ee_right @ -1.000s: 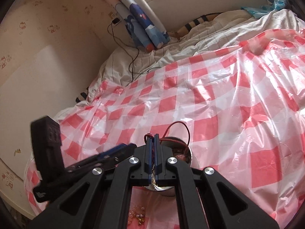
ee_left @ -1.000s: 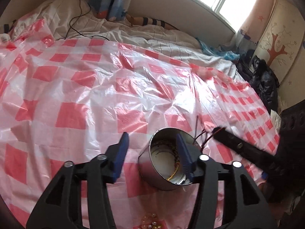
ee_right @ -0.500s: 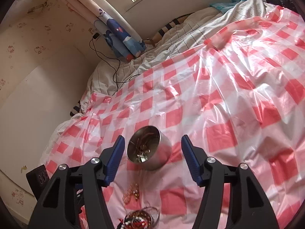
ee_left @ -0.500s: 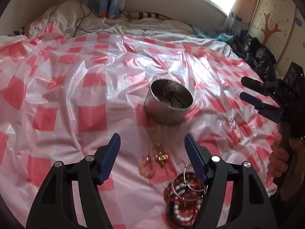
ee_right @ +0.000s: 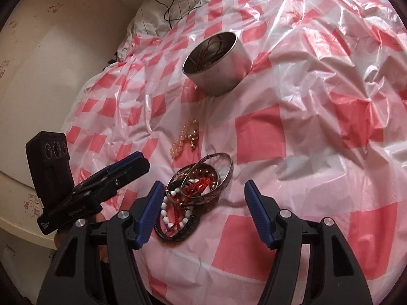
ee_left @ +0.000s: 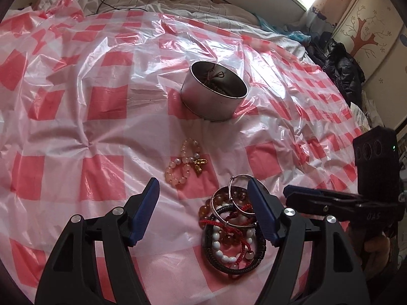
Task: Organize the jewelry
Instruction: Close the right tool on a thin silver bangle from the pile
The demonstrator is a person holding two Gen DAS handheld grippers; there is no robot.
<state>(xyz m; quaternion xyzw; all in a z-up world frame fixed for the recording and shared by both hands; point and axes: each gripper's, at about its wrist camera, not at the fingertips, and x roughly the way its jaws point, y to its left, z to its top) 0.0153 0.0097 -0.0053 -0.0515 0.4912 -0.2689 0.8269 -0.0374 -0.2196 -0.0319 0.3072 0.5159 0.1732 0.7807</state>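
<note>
Bracelets (ee_left: 232, 231) lie tangled in a pile on the checked sheet (ee_left: 101, 101), near the metal tin (ee_left: 213, 96). We hold the left gripper (ee_left: 203, 213) and right gripper (ee_right: 201, 214) spread, empty. We judge it best to pinch one bangle's (ee_right: 223, 175) rim, lifting slowly to avoid snagging cords.

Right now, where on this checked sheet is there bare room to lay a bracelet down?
Bare sheet lies left of the tin and the pink bead bracelet, and in the right wrist view right of the tin. It is crowded at the bracelet pile, beside the open left gripper and right gripper.
</note>
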